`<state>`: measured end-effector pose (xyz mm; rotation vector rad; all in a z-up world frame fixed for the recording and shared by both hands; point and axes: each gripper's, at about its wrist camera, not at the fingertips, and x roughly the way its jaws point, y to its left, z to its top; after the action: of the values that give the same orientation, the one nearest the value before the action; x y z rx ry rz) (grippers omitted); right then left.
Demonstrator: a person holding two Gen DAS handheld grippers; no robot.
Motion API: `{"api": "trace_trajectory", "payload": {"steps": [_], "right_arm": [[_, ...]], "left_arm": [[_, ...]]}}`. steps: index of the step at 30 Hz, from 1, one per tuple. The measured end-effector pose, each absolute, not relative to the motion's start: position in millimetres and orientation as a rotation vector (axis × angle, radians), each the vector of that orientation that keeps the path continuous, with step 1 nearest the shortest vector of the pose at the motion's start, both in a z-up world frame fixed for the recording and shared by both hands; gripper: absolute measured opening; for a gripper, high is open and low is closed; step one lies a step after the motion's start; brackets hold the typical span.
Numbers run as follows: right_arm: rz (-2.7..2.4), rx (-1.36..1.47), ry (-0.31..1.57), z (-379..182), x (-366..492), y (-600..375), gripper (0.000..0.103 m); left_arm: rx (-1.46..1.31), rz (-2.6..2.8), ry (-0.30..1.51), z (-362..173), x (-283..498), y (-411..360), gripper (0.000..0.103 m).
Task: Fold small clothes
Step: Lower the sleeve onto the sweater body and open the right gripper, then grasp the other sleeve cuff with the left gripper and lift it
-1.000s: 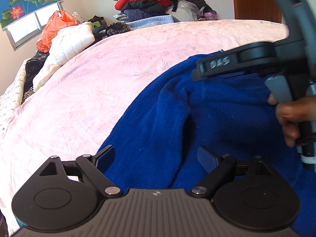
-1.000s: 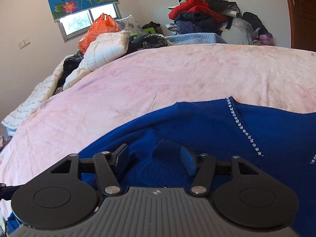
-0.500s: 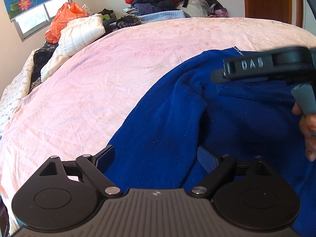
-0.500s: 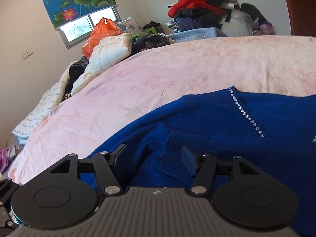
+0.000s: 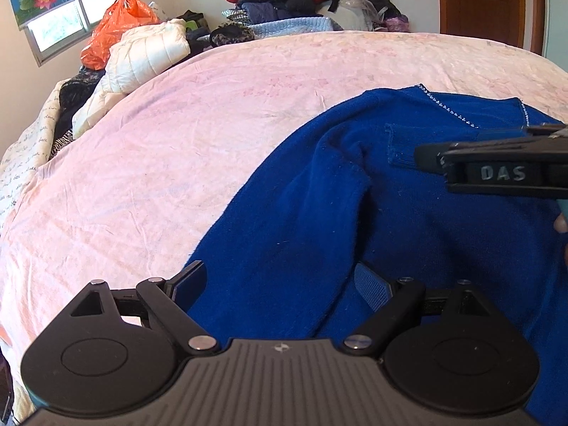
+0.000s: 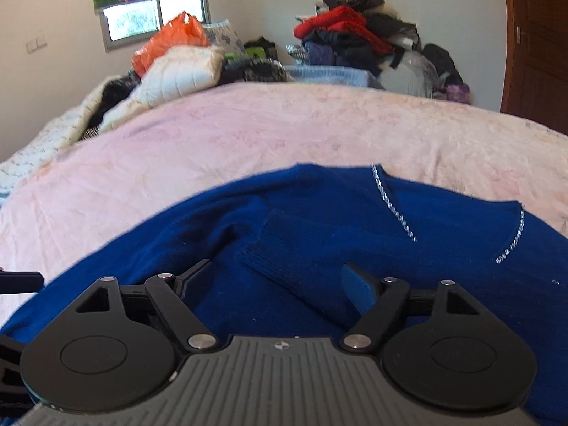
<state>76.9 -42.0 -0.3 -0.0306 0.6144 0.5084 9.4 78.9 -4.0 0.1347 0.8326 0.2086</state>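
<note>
Pink bed carrying blue sweater. Your right hand-held gripper opening, empty, cuff lying just ahead. Your left hand-held gripper gaping wide, empty, straddling sleeve running away from you.

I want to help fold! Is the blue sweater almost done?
Only started. One sleeve already lies folded across the blue sweater on the pink blanket. The right tool is opening, gripping nothing; the left tool is open. The rest remains unfolded.
</note>
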Motion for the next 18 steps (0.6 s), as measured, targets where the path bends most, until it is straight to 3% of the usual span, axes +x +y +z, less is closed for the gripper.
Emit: {"api": "trace_trajectory", "payload": {"steps": [6, 18], "right_arm": [[0.609, -0.156, 0.471, 24, 38, -31, 0.081], [0.863, -0.257, 0.449, 31, -13, 9, 0.081]], "left_arm": [[0.054, 0.194, 0.828, 3, -19, 122, 0.091], [-0.035, -0.034, 0.893, -7, -71, 212, 0.091]]}}
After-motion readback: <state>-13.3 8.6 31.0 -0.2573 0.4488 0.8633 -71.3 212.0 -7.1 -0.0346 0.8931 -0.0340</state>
